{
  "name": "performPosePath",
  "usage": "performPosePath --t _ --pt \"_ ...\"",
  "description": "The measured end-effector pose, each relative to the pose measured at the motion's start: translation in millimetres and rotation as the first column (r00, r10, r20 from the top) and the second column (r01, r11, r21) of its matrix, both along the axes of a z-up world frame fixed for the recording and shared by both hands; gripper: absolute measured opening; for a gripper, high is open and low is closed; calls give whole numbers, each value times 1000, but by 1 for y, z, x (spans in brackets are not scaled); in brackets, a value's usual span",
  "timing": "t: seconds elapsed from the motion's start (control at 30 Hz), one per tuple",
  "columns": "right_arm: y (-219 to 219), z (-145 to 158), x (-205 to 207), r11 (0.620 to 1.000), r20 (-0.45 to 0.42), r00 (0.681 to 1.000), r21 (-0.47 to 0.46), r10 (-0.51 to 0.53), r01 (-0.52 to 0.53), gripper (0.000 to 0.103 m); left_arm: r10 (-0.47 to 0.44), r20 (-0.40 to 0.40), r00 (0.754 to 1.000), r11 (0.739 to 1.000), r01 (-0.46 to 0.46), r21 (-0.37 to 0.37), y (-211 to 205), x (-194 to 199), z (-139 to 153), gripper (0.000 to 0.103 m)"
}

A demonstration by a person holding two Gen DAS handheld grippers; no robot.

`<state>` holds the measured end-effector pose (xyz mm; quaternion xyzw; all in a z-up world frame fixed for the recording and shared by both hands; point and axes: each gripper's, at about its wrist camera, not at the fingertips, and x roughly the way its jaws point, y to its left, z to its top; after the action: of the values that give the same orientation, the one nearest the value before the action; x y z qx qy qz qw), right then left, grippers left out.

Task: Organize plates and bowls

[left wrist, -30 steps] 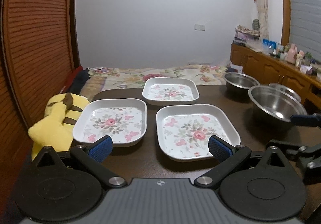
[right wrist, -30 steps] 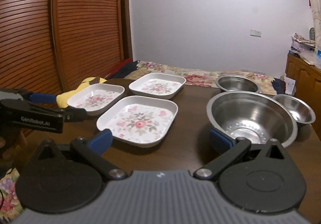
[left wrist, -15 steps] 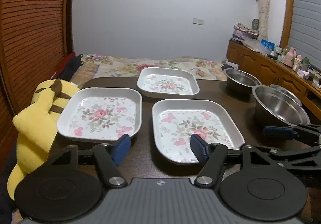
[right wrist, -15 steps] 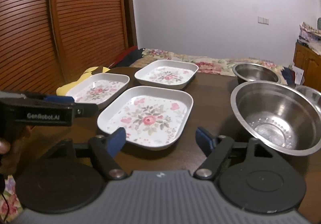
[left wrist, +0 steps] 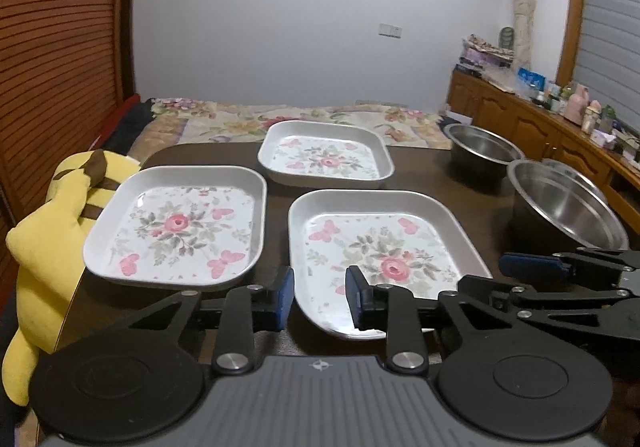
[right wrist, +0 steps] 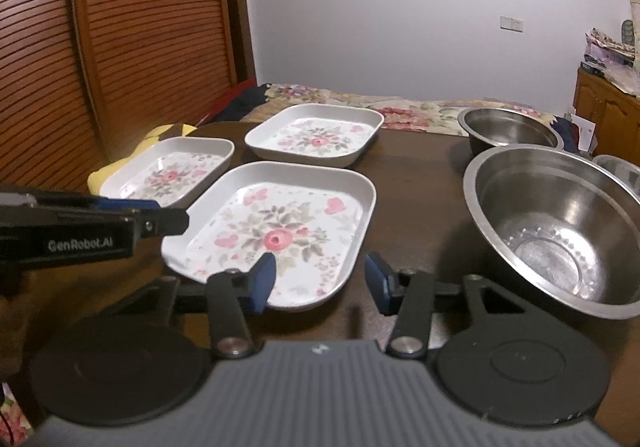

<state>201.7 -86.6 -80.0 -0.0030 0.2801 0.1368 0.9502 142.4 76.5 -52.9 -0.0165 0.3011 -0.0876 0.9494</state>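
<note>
I have a dark table (left wrist: 440, 171) in front of me with three flowered plates to my left and steel bowls to my right. The big bowl (right wrist: 560, 223) sits nearest my right side, tilted, it seems against a smaller bowl (right wrist: 618, 167) behind it; a third bowl (right wrist: 508, 131) stands at the far edge. The near plate (left wrist: 380, 247) lies closest to both tools, the left plate (left wrist: 180, 223) just beside it with a narrow gap, and the far plate (left wrist: 326, 155) behind them.

My worry is the near plate. Both tools crowd its front edge, so I judge they could knock each other, or one could tip the plate while the other is not set. The rim is smooth and sloped; a shallow bite there could slip. The tilted big bowl could also rock or slide if bumped.

My left gripper (left wrist: 320, 297) is closing, with the plate's front left corner showing between its blue pads; I cannot tell whether the rim is truly between them or only beyond them, and I see no pad pressing on it. My right gripper (right wrist: 320, 279) is closing too, wider apart, with the plate's front right corner showing between its pads, apparently untouched. The big bowl is off to that tool's right, near but apart. A yellow plush toy (left wrist: 52, 247) hangs at the table's left edge, touching the left plate's side.
</note>
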Motion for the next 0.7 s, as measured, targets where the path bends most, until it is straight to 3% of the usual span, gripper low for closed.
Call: performPosePath --t 0.23,0.37,0.5,0.7 --pt "-1 -5 9 1000 -11 1000 -9 -20 20 49 11 -20 1000 1000 -11 4 0 5 -8 23" --pt "-4 -10 13 1000 -30 999 7 -24 24 44 15 -26 1000 1000 -15 5 1 7 -10 19" --pt "-7 -15 16 999 -46 999 21 -28 29 32 18 -34 999 1000 -18 -3 4 8 -14 13" --pt "-11 -18 18 998 -50 998 47 -26 28 28 20 -14 1000 1000 -21 -23 7 7 -17 12"
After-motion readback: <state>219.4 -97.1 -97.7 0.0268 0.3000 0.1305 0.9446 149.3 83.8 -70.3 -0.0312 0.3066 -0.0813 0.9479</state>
